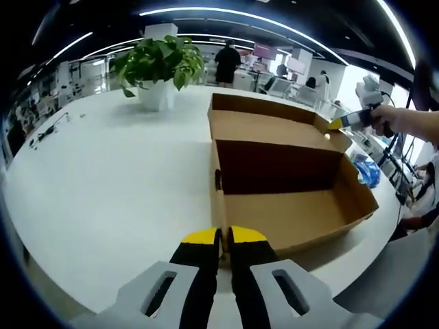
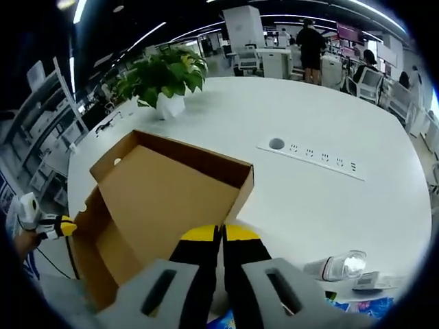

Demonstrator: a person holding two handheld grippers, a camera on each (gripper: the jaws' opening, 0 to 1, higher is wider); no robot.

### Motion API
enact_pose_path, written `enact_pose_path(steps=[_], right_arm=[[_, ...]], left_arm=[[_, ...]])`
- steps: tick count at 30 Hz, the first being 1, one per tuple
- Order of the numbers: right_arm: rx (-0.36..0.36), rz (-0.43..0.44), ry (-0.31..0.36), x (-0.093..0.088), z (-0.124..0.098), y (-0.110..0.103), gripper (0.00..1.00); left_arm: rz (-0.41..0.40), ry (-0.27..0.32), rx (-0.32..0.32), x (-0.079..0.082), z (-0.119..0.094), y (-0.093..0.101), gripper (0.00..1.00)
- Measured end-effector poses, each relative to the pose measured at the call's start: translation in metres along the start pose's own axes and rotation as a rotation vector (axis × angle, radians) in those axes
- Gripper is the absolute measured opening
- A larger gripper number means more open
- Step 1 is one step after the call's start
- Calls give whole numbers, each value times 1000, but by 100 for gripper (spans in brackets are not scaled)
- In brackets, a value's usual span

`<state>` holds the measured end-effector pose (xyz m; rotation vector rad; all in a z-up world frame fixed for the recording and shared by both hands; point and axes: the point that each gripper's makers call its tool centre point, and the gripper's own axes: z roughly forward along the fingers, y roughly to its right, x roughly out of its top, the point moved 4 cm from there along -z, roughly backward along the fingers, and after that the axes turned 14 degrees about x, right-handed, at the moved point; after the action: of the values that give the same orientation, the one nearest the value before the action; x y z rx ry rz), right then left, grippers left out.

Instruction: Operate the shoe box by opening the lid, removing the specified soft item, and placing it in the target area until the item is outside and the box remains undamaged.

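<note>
Box [image 1: 288, 199] sits open on the table [image 1: 110, 185], lid [image 1: 267, 127] thrown back toward 12 o'clock; tray looks empty, soft item not visible. Left gripper [image 1: 225, 238] is clenched on the near wall's corner, right gripper [image 2: 221, 234] pinches the lid edge. Thin cardboard: light, creases easily, so grip edges near corners, gently.

The shoe box [image 1: 288, 205] looks like matt brown cardboard, plain inside. It sits on a smooth white surface [image 1: 116, 185] with a slight sheen. My fingers [image 1: 202, 257] look like black plastic, yellow-tipped.
</note>
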<state>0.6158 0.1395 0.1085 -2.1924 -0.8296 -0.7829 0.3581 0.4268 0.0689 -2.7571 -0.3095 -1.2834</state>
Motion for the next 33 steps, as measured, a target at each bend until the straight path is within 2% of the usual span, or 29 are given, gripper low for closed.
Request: enact_pose_path(steps=[12,20,30,33], right_arm=[[22,-66,76,6,-17,-14,0],[41,-71,135,7,-28,-24,0],[63,-97,191,5,-44,-41,0],[53,-129,193,2,-48,-47,0]], left_arm=[[0,1,2,1,0,1,2],[0,2,2,1,-1,2,2],[-6,3,0,1,-1,2,2],[-3,3,-2,1,-1,2,2]])
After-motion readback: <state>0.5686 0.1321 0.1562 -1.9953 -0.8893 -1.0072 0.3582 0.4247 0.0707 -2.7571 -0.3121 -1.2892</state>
